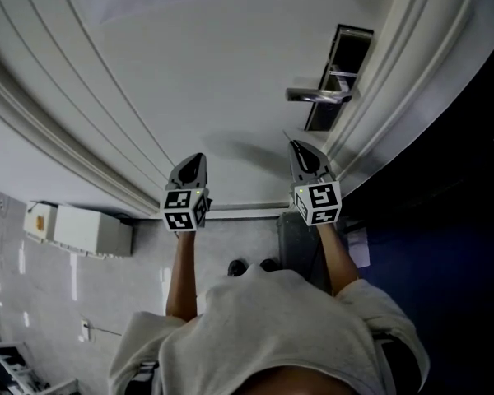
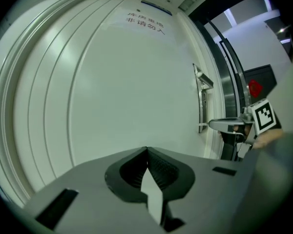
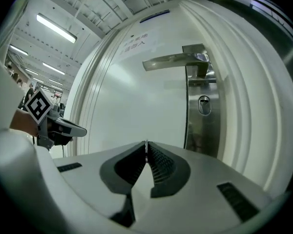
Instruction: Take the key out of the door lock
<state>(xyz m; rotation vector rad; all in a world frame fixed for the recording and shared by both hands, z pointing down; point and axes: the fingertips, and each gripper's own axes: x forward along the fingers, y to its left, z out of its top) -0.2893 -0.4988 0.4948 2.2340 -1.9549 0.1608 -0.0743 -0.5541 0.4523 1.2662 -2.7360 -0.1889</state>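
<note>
approach: right tool [image 3: 146,143] and left tool [image 2: 147,149], both clenched empty, face the white panelled door [image 3: 136,96]; next, the right must open at the oval steel keyhole [image 3: 203,105] ahead, up-right.

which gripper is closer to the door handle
Right. The right gripper sits just below the door handle in the head view, not touching it; the left gripper is farther left, facing the bare door.
</note>
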